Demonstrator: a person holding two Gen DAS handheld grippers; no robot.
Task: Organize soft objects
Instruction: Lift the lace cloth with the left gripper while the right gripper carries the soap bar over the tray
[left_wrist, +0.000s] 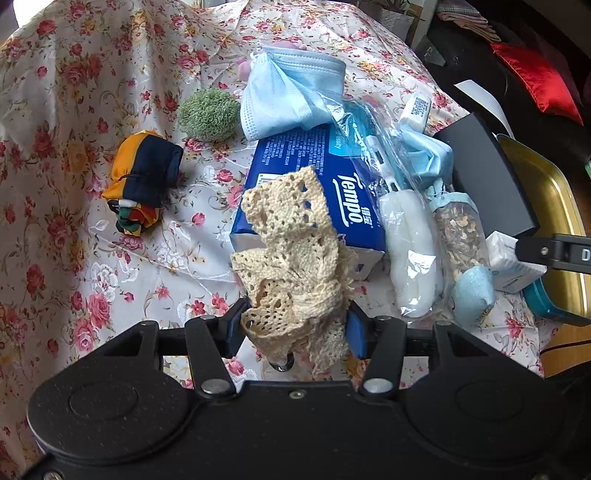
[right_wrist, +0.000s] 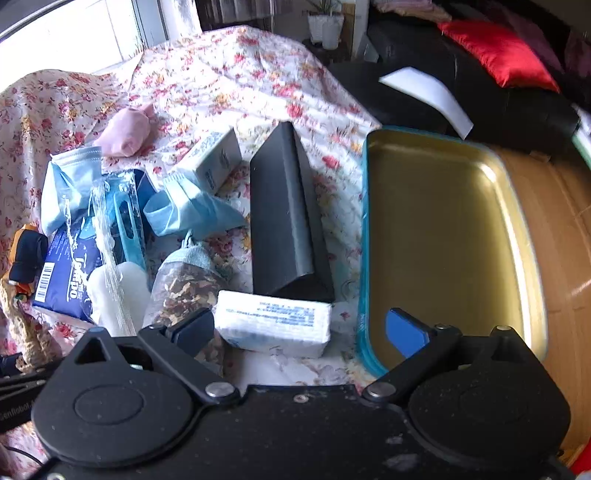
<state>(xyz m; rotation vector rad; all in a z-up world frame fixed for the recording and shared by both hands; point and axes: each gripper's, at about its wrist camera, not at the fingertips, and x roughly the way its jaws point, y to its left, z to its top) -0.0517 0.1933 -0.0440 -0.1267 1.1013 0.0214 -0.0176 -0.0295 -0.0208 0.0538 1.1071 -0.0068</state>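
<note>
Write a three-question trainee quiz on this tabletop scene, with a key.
1. True or false: the left tool is shut on the cream crochet lace piece.
2. Multiple choice: the gold tray holds A) a face mask, B) nothing visible, C) the black box.
3. Fill in: between the open fingers of the right tool lies a white ____.

Key
1. True; both fingers clamp the lace, which hangs over the blue Tempo tissue pack.
2. B; the black box lies on the floral tablecloth beside the tray.
3. Small tissue packet.
</note>
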